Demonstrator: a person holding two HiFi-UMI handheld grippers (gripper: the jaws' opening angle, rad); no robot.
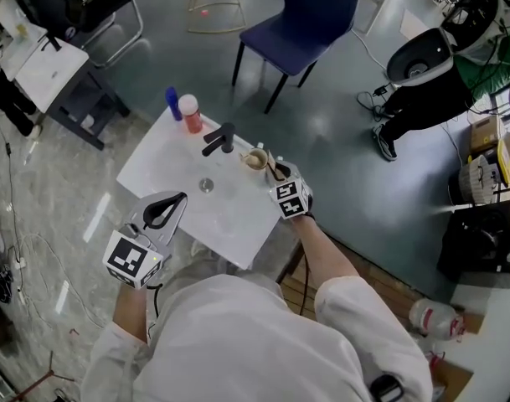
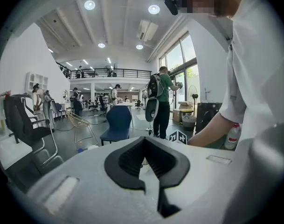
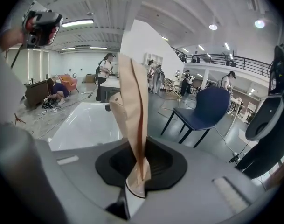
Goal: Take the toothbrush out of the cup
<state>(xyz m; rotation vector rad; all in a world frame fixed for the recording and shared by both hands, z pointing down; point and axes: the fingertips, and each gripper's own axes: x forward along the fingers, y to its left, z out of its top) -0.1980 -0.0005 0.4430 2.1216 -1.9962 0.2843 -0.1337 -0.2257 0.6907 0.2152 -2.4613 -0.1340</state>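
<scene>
Toothbrush (image 3: 134, 101) pinched in right hand-held gripper (image 3: 136, 171), just beside cup (image 1: 255, 159).

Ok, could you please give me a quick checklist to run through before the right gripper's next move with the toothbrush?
1. Right gripper shut firmly on the toothbrush: ok.
2. Toothbrush fully out of the cup: cannot tell.
3. Cup upright on the table: ok.
4. Left gripper shut, empty, well away from the cup: ok.
5. Black tap standing apart from the cup: ok.
</scene>
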